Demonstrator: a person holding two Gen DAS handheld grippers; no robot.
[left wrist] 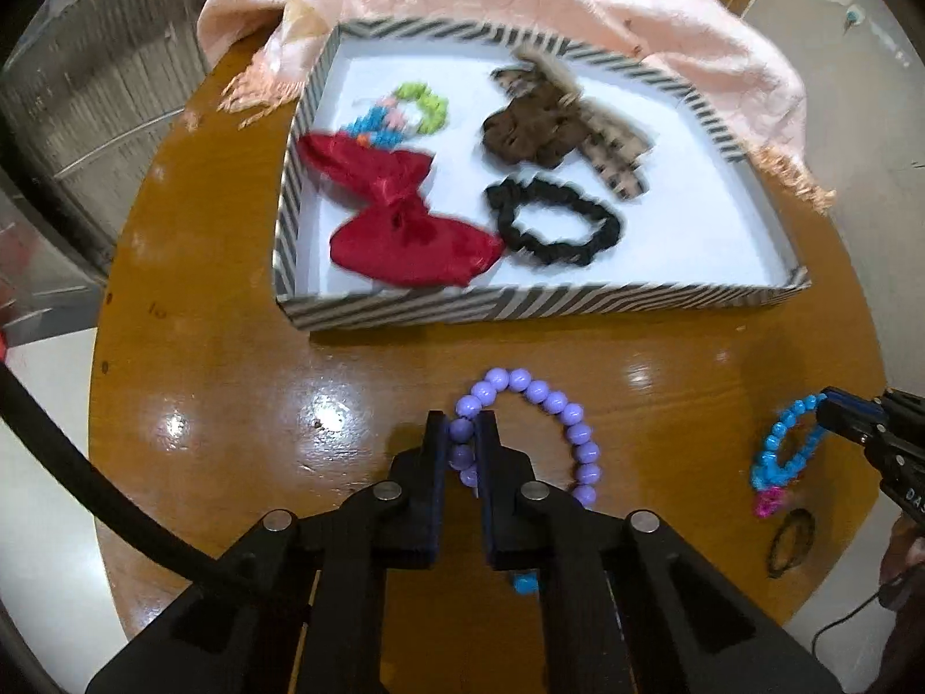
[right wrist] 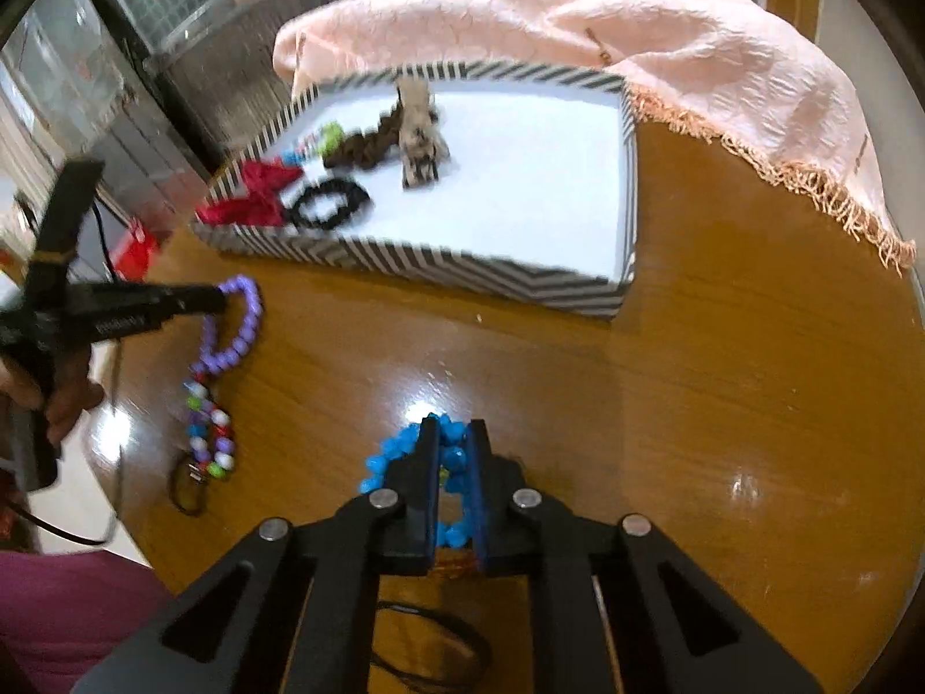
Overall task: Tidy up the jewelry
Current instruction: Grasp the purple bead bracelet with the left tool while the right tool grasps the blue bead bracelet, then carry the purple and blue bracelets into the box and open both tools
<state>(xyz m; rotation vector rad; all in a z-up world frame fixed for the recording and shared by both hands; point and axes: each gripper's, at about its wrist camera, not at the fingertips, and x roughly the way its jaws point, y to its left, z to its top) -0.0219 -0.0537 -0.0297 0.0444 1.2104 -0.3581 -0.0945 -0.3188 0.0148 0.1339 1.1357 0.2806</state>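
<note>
Jewelry tray (left wrist: 404,306), striped rim, white floor: on round wooden table (left wrist: 231,405), bare wood at its near rim | left gripper (left wrist: 462,425): jaws clamped on purple bead bracelet (left wrist: 555,405), nearside of tray | right gripper (right wrist: 451,434): jaws pinching blue bead bracelet (right wrist: 381,462), nearside of tray, near table edge

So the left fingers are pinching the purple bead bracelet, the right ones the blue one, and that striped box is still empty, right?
Not quite: the striped box is not empty. The left wrist view shows a red bow, a black scrunchie and other hair pieces inside. The rest holds: the left gripper pinches the purple bead bracelet, the right gripper the blue bracelet.
</note>
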